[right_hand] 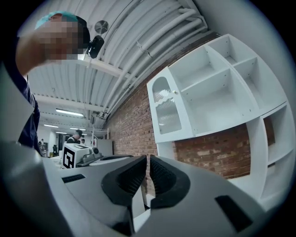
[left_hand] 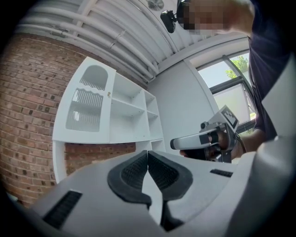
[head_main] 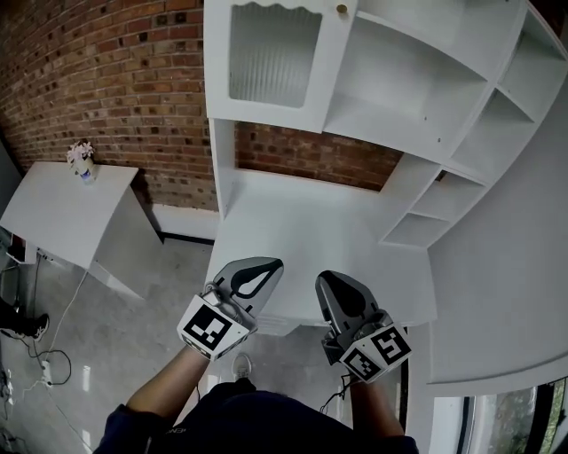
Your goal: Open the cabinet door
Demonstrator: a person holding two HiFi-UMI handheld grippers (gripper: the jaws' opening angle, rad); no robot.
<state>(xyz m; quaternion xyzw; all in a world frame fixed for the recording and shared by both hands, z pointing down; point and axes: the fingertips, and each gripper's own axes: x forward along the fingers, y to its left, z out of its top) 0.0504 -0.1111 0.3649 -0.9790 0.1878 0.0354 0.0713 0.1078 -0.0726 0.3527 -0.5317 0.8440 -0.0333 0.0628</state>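
Head view, item one: the left gripper (head_main: 264,268) and the right gripper (head_main: 328,282) are lying side by side above the front edge of the white counter (head_main: 293,222), near each other but not touching. Both are pointing forward at the white cabinet (head_main: 417,89) and are roughly level.

Item two, arms: two forearms are reaching up from the bottom of the frame, the left forearm (head_main: 160,395) bare and angling slightly inward. The hands themselves are sitting hidden behind each gripper's marker cube.

Item three, left gripper view: the ribbed black pads (left_hand: 134,169) are pressing together at the tips, clenched on nothing. The right gripper is showing off to the side, gripped in a hand (left_hand: 217,143).

Item four, right gripper view: its pads (right_hand: 162,178) are likewise meeting at the tips, clamped with nothing between them.

Item five, the cabinet door (head_main: 275,62): it is hanging over the upper left compartment, a ribbed glass pane in its middle and a small gold knob (head_main: 342,8) at its right edge. It is appearing closed and is standing well apart from both grippers. Open shelves are filling the unit to its right.

Item six, surroundings: a brick wall (head_main: 106,80) is running behind, and a low white table (head_main: 62,213) is carrying a small flower vase (head_main: 82,162).
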